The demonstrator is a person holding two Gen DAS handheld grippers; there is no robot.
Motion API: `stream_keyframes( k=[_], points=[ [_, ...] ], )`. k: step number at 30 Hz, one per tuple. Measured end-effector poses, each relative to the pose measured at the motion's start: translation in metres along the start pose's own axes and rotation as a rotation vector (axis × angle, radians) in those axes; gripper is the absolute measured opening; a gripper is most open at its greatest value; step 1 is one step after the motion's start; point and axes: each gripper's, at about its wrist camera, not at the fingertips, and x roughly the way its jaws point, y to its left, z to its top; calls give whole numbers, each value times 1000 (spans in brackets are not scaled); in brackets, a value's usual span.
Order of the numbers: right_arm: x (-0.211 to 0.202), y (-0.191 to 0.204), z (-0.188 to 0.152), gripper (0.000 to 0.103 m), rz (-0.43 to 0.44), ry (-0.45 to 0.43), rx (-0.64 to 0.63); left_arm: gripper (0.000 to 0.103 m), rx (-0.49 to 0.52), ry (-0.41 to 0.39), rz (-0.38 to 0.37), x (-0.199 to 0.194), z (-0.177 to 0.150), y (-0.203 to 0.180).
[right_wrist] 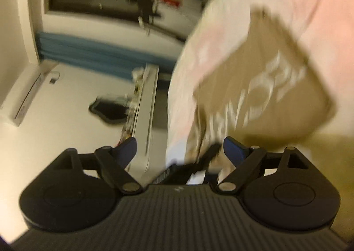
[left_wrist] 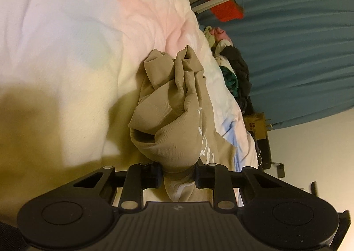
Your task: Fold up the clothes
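My left tool is clamped on a bunched wad of the tan shirt, pads biting fabric from both sides; the rest of the garment runs fwd & away from the tool, crumpled, across the pastel bedspread, its white print showing along the right edge. Long axis of the bunch, as I read it: roughly straight out along the tool's own line, toward the far edge of the bed where a heap of other clothes waits, w/ a blue curtain behind. My right tool stands spread wide, blue fingertips well apart, nothing pinched; in that blurred view the tan shirt lies ahead & to the right of the tool, a flat-looking panel w/ white lettering on the bedspread, its nearest corner just past the right fingertip. Can't tell if cloth touches that pad — too much blur. So: left has the shirt, right is free & near the flat part. Next move prob. turns on the right tool reaching fwd-right to a corner or hem while the left keeps its hold, so the shirt can be spread before any fold.
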Motion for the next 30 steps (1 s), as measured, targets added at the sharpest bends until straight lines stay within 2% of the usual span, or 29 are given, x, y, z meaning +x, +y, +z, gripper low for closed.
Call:
stream_keyframes(
  k=[2, 4, 7, 9, 13, 15, 16, 17, 18, 21, 25, 30],
  points=[
    [12, -13, -5, 88, -20, 46, 68, 27, -13, -1, -9, 3, 1, -2],
    [19, -30, -7, 88, -68, 52, 129, 27, -23, -6, -24, 5, 3, -3],
    [18, -47, -6, 87, -136, -22, 186, 27, -30, -21, -59, 4, 7, -5],
    [11, -54, -3, 72, -138, -97, 225, 27, -30, -31, -77, 2, 8, -6],
    [-5, -55, 0, 66, -173, -246, 224, 26, -49, -33, -84, 1, 11, -3],
    [-7, -58, -2, 51, -195, -276, 224, 26, -49, -33, -83, 2, 12, -4],
    [-5, -59, -2, 48, -199, -274, 225, 26, -42, -31, -78, 2, 12, -5],
    [-5, -59, -2, 41, -204, -278, 216, 26, -37, -31, -78, 2, 12, -7],
    [-5, -57, -3, 35, -210, -287, 195, 26, -33, -30, -78, 2, 12, -8],
    [-13, -46, 0, 25, -222, -314, 126, 26, -47, -14, -77, 0, 14, -10],
    [-29, -25, 2, 22, -196, -345, 93, 25, -23, 14, -94, -18, 23, -31],
    [-62, 10, 15, 21, -136, -396, 106, 25, 23, 72, -137, -28, 25, -92]
  ],
)
